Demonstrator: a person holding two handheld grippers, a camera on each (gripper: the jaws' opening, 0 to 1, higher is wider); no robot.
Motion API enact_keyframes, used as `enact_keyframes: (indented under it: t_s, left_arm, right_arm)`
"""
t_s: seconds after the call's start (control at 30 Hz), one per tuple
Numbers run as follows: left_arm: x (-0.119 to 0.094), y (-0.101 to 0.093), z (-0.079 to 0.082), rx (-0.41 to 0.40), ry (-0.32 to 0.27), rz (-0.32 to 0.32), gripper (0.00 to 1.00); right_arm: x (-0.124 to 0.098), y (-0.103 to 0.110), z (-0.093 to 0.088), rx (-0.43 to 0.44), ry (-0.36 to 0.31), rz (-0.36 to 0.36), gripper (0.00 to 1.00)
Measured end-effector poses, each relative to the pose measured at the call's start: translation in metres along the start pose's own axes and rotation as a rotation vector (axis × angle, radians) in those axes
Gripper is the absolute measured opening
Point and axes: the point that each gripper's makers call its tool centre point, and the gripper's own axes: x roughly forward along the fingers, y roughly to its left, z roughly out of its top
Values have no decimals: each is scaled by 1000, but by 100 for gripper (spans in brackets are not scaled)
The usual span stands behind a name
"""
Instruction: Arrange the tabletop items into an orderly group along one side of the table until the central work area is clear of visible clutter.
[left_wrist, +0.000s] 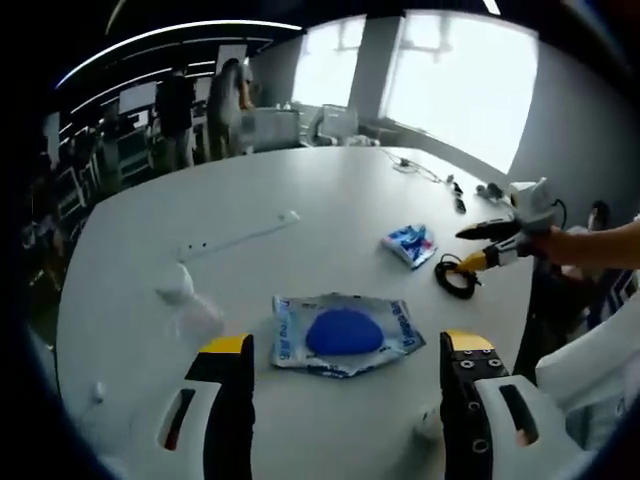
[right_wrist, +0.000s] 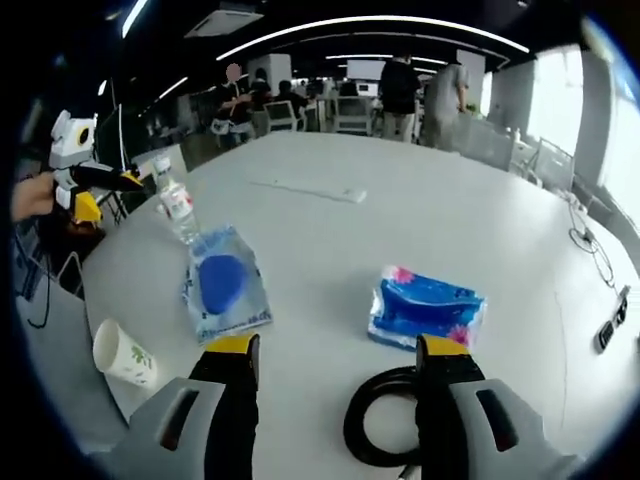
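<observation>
left tool (left_wrist: 345, 360) jaws spread wide over the clear packet with a blue pad (left_wrist: 344, 333) on the white bench (left_wrist: 300, 180), right tool (right_wrist: 340, 362) also released (nothing held), above a black cable coil (right_wrist: 378, 418), blue tissue pack (right_wrist: 425, 307) just beyond, paper cup (right_wrist: 122, 353) at the bench edge

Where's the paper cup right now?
In the right gripper view, the paper cup lies tipped at the table's near-left edge, left of the right gripper, below the blue-disc packet.

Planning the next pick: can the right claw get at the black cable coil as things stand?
Probably yes. The right claw is open, and the black cable coil lies on the table between its jaws, with nothing over it. The blue tissue pack sits just beyond.
</observation>
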Motion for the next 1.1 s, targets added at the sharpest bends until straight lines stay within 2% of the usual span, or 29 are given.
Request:
enact_keyframes:
  t_s: [0.43,0.73,0.97,1.1]
  left_arm:
    - [-26,26,-20,-16,2,37,71]
    - [-34,28,-28,-25,5,44,71]
    - [-38,31,-43,-36,16,42,72]
    - [-40,35,-51,-48,22,47,72]
  right_arm:
    - [-7,5,-11,1,12,-11,61]
    - [-16,0,-15,13,8,-20,61]
    - [-26,-3,-20,13,8,-21,62]
    - [-32,-7,-30,18,17,-25,62]
